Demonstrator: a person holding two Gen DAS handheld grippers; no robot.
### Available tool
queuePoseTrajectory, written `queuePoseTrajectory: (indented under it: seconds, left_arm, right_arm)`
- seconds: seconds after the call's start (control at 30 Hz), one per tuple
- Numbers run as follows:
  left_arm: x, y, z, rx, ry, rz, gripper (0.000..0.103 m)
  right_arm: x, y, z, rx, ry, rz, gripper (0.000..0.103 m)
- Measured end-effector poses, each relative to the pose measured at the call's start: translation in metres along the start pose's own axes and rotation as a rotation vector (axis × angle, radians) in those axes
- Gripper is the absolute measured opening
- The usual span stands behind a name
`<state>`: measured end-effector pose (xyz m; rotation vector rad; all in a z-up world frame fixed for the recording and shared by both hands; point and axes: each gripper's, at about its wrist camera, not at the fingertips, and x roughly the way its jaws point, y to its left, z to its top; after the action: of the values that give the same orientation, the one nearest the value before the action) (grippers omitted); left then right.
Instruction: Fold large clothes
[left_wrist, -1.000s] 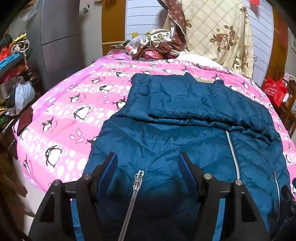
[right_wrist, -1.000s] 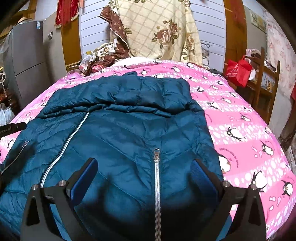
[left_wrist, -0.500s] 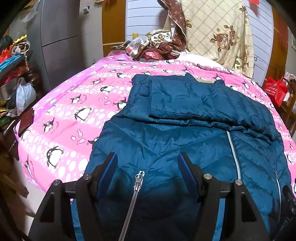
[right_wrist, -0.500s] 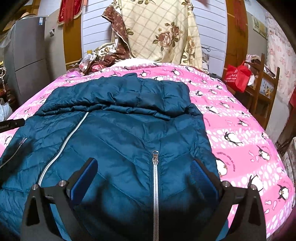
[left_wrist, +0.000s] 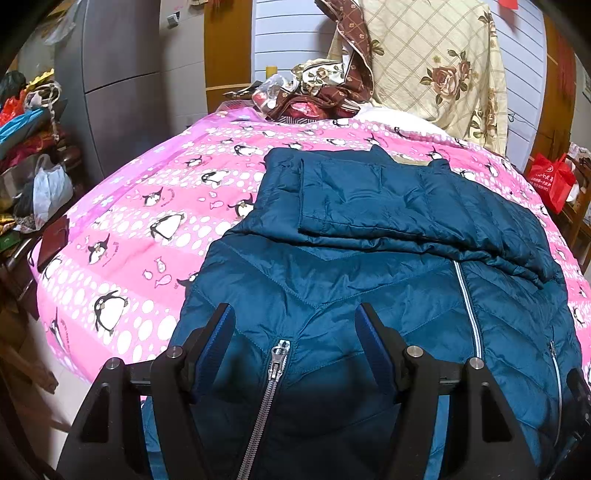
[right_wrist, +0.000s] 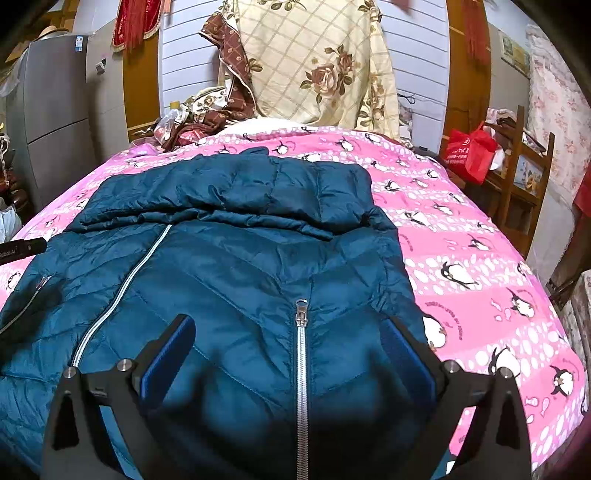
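Note:
A dark teal quilted jacket (left_wrist: 369, 266) lies flat on a pink penguin-print bed cover (left_wrist: 147, 221), sleeves folded across its upper part. It also fills the right wrist view (right_wrist: 240, 266). My left gripper (left_wrist: 295, 325) is open, hovering over the jacket's lower left part, jaws either side of a pocket zipper (left_wrist: 275, 362). My right gripper (right_wrist: 291, 332) is open wide above the jacket's lower right part, astride another pocket zipper (right_wrist: 301, 314). The central zipper (left_wrist: 467, 302) runs between them. Neither gripper holds fabric.
A floral quilt (left_wrist: 436, 62) hangs at the bed head above a heap of bags and cloth (left_wrist: 314, 99). A grey cabinet (left_wrist: 118, 74) and clutter stand left. A red bag (right_wrist: 469, 151) and wooden shelf (right_wrist: 517, 177) stand right. The bed cover (right_wrist: 480, 258) extends right.
Both grippers have drawn back slightly toward the jacket's hem; the jacket looks a little farther off. Both stay open and the jacket has not moved.

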<state>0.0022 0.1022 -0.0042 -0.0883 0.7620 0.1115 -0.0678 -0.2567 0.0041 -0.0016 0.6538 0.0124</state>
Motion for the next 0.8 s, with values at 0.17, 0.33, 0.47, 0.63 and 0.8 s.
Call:
queuePoseTrajectory:
  seconds: [0.17, 0.33, 0.47, 0.63, 0.8]
  left_arm:
    - [0.001, 0.000, 0.000, 0.002, 0.000, 0.001, 0.050]
    - [0.001, -0.001, 0.001, 0.000, 0.002, 0.000, 0.050]
    - [0.001, 0.004, -0.001, -0.008, 0.003, -0.002, 0.050]
    - [-0.002, 0.005, -0.002, -0.011, -0.007, -0.006, 0.050]
    - [-0.011, 0.003, -0.002, -0.019, -0.048, -0.045, 0.050]
  right_arm:
    - [0.000, 0.001, 0.000, -0.002, -0.001, -0.001, 0.102]
    - [0.002, 0.000, -0.001, -0.013, 0.008, -0.001, 0.102]
    - [0.007, 0.002, -0.002, -0.018, 0.029, -0.017, 0.102]
    - [0.012, 0.005, -0.003, -0.022, 0.063, -0.041, 0.102]
    - [0.013, 0.004, -0.004, -0.031, 0.069, -0.054, 0.102]
